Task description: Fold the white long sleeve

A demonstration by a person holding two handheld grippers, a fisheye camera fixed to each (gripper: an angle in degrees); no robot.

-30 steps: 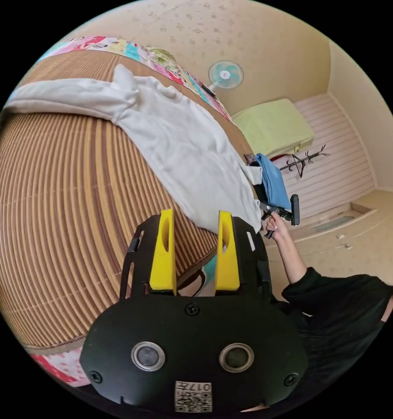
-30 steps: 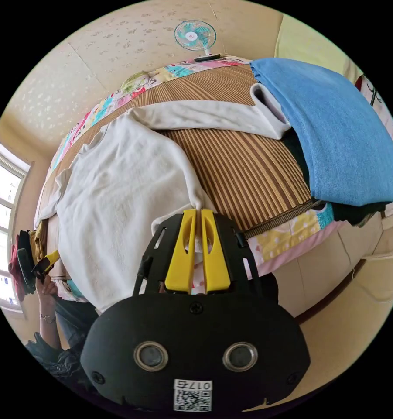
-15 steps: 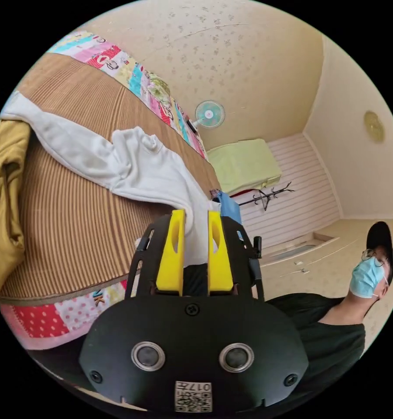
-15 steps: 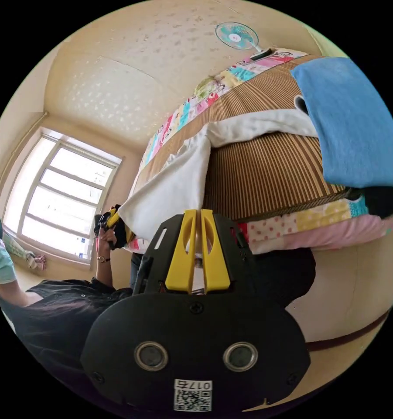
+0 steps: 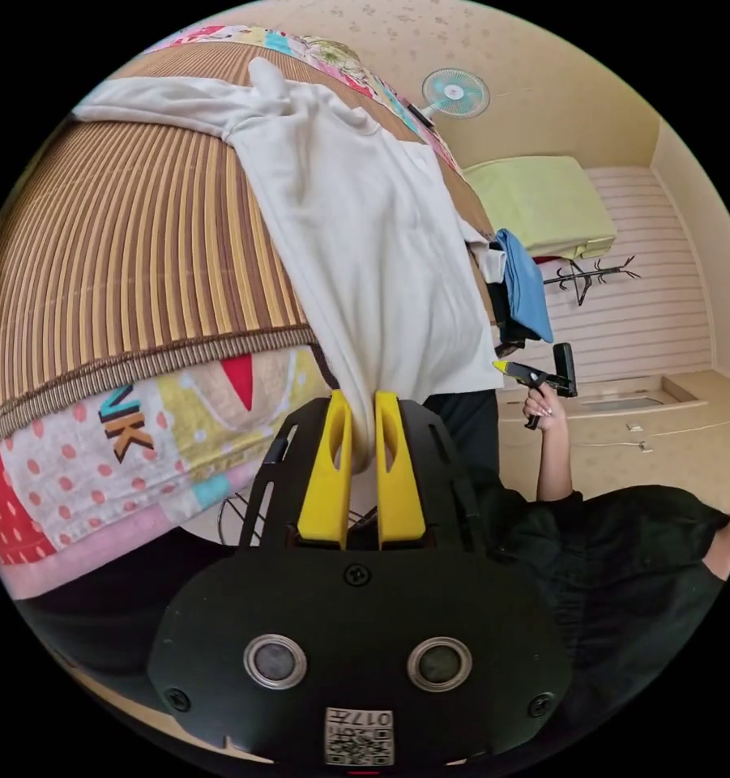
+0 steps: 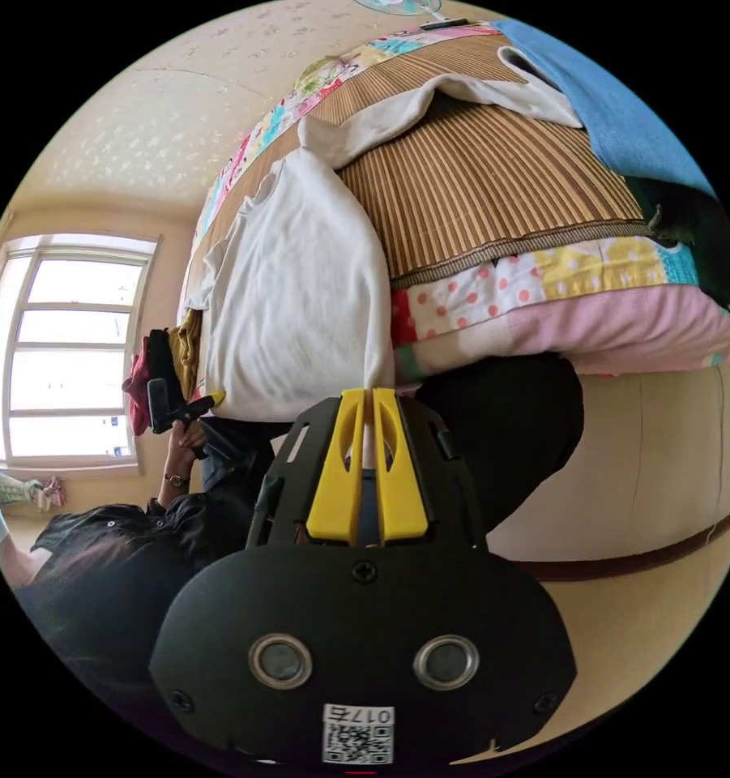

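In the left gripper view, the left hand-held gripper (image 5: pixel 363 405) sits at lower centre, its yellow jaws nearly together and pinching a bunched corner of the white long sleeve shirt (image 5: pixel 365 227). From there the shirt runs up over the edge of the bed and lies across the striped bamboo mat (image 5: pixel 138 243), one sleeve stretched toward the upper left of the frame. Below the mat, the patchwork quilt (image 5: pixel 138 438) hangs down the bed's side at lower left. To the right of the jaws the person's dark sleeve (image 5: pixel 608 551) fills the lower right, and above it a hand (image 5: pixel 543 405) holds the right hand-held gripper (image 5: pixel 535 375) at the shirt's other hem corner. Just past that, a blue folded cloth (image 5: pixel 527 284) lies on a dark pile at the bed's edge. Farther off are a green cover (image 5: pixel 543 203), a coat rack (image 5: pixel 591 279) against the panelled wall, and a fan (image 5: pixel 455 91) at the top.

In the right gripper view, the right hand-held gripper (image 6: pixel 363 405) is closed on the shirt's (image 6: pixel 300 300) hem at lower centre. At centre left the left hand-held gripper (image 6: pixel 207 401) grips the far corner, with a heap of clothes (image 6: pixel 158 365) just behind it. The blue cloth (image 6: pixel 624 121) overlaps the shirt's sleeve cuff at upper right. A window (image 6: pixel 65 348) stands at far left.
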